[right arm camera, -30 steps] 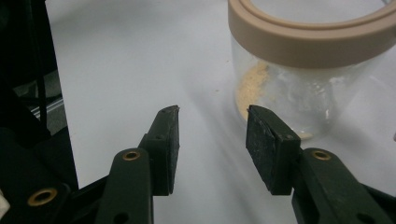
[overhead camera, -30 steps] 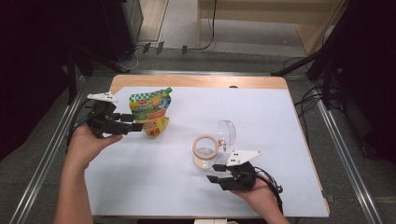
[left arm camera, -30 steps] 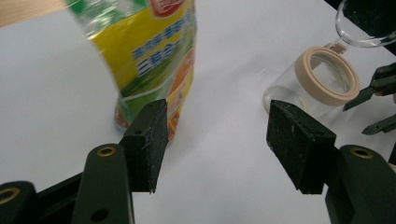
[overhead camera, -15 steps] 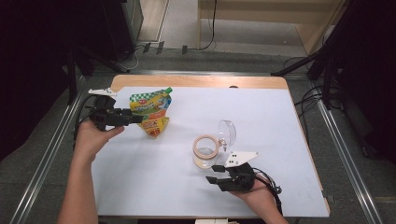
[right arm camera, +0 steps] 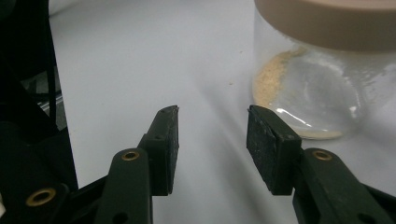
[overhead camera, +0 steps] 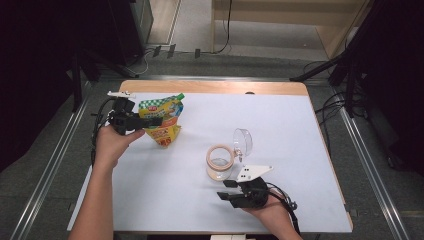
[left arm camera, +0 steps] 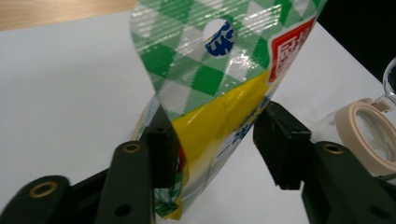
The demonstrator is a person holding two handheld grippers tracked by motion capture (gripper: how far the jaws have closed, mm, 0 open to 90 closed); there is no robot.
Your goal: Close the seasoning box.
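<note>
Left gripper view | our left gripper (left arm camera: 215, 135) jaws have just been closing around the refill pouch (left arm camera: 219, 93), pads touching, at table's 10 o'clock | soft, crinkly, slippery film; we pinch mid-body | right gripper (right arm camera: 212, 140) open, empty, jar (right arm camera: 322, 70) at 1 o'clock.

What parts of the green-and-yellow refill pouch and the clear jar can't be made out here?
- Green-and-yellow plastic pouch: its print is cut off by the frame edge in the left gripper view and too small in the high view.
- Left gripper: whether both pads press the pouch is unclear.
- Clear glass jar: its top is cut off in the right gripper view.
</note>
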